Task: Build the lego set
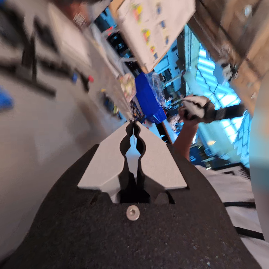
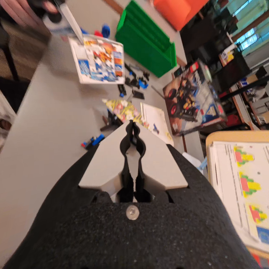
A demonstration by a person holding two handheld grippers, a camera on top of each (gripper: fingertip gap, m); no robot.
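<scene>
My left gripper (image 1: 132,123) is shut on the edge of a colourfully printed booklet (image 1: 128,87), seen almost edge-on in its blurred, tilted view. In the right wrist view the booklet (image 2: 101,64) hangs lifted above the grey table (image 2: 51,109), pinched at its top corner by the left gripper (image 2: 81,41). My right gripper (image 2: 131,123) is shut above the table; I cannot tell if anything is in it. It also shows in the left wrist view (image 1: 193,107), held by a hand. Black and blue lego pieces (image 2: 136,83) lie past the booklet, a few more (image 2: 93,141) near the right gripper.
A green bin (image 2: 145,43) and an orange bin (image 2: 177,11) stand at the back. The lego box (image 2: 192,101) stands at right, with a yellow patterned sheet (image 2: 125,110) and white pages (image 2: 155,116) beside it. A board with a printed sheet (image 2: 240,182) is at right. A blue bin (image 1: 148,99) holds plastic bags. My hands' fingertips stand some 25 cm from each other.
</scene>
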